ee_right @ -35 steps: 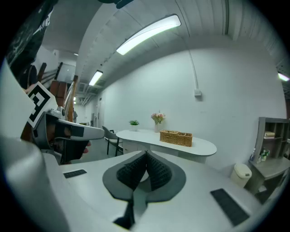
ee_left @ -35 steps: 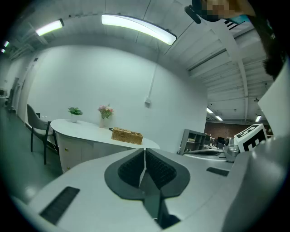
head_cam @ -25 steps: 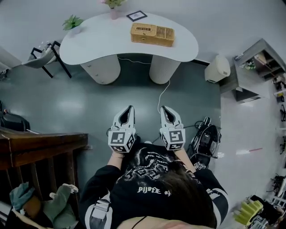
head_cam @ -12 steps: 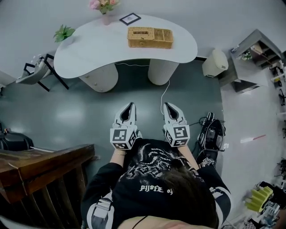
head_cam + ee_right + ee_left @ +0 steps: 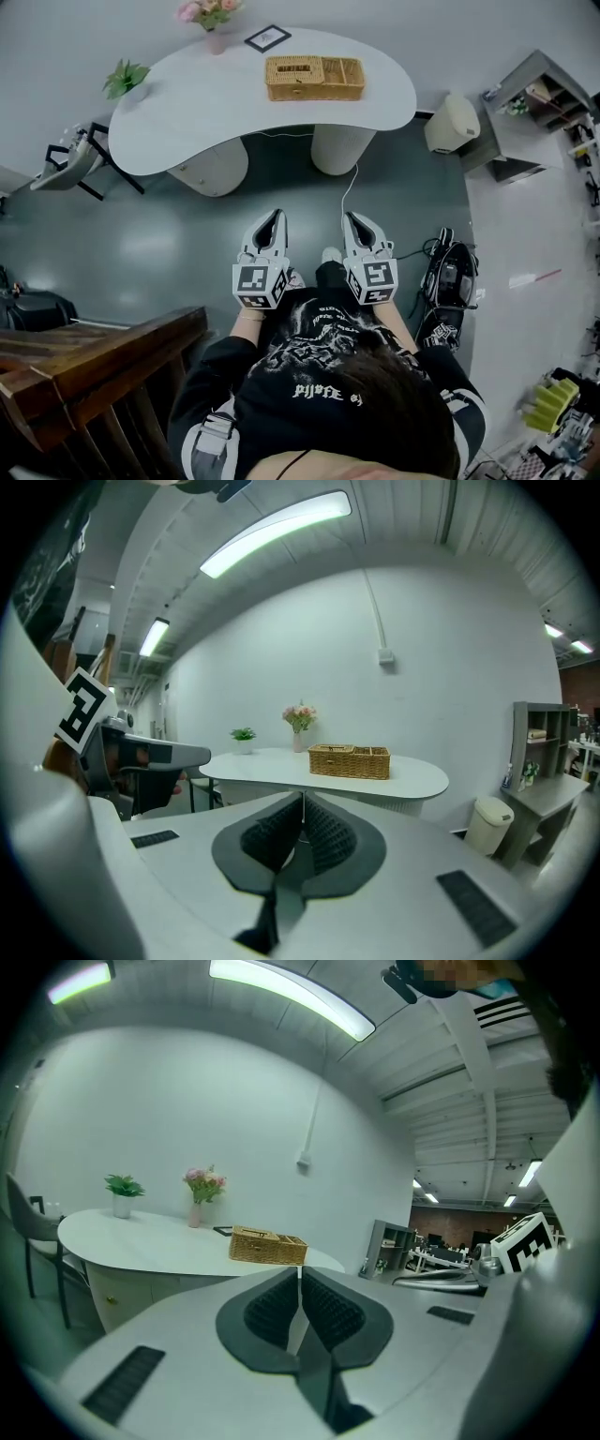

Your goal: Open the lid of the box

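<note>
A woven wicker box [image 5: 314, 78] with a lidded left half stands on the white curved table [image 5: 216, 94], far ahead of me. It also shows small in the left gripper view as the box [image 5: 268, 1246] and in the right gripper view as the box [image 5: 349, 760]. My left gripper [image 5: 273, 219] and right gripper [image 5: 355, 220] are held close to my chest, over the grey floor, well short of the table. Both are shut with nothing between the jaws; left gripper [image 5: 299, 1274], right gripper [image 5: 302, 802].
On the table stand a pink flower vase [image 5: 210, 17], a small green plant [image 5: 126, 78] and a dark framed card [image 5: 267, 37]. A white bin [image 5: 451, 122] sits right of the table, a chair [image 5: 70, 159] to its left. A wooden railing [image 5: 84, 356] lies at my lower left, a dark machine [image 5: 450, 286] at my right.
The view has shifted slightly as I step towards the table; the wooden railing has slid lower in view. Both grippers stay shut and level in front of me.
</note>
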{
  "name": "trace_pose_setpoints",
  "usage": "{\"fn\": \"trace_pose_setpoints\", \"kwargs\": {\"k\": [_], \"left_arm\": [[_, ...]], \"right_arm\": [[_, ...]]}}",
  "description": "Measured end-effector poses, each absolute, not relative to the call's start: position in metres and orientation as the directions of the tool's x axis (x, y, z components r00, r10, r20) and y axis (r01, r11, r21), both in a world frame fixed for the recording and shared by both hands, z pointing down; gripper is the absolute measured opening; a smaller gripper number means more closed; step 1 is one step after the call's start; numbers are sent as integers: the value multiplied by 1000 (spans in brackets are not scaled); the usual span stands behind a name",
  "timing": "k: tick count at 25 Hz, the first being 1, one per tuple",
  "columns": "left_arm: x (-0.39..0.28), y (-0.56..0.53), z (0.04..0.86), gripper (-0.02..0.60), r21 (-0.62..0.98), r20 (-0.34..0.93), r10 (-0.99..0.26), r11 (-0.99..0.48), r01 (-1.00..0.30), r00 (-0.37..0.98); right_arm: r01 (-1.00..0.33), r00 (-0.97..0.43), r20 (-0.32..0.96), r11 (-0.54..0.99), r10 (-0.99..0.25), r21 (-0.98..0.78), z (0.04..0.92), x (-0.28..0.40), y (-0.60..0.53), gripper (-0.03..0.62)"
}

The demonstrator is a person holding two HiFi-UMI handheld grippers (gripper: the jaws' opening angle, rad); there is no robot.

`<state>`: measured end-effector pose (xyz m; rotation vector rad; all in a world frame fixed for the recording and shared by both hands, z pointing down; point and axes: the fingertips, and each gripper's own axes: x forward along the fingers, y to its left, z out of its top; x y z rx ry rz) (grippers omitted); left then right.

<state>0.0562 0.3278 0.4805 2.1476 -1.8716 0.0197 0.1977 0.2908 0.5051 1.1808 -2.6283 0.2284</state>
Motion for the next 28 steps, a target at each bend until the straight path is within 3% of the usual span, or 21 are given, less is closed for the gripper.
{"fn": "trace_pose_setpoints", "kwargs": {"k": [28], "left_arm": [[39,124,500,31,215,249,-966,126,-968,-70]], "right_arm": [[-492,-839,304,868,-451,-69,522,145,55,28]]}}
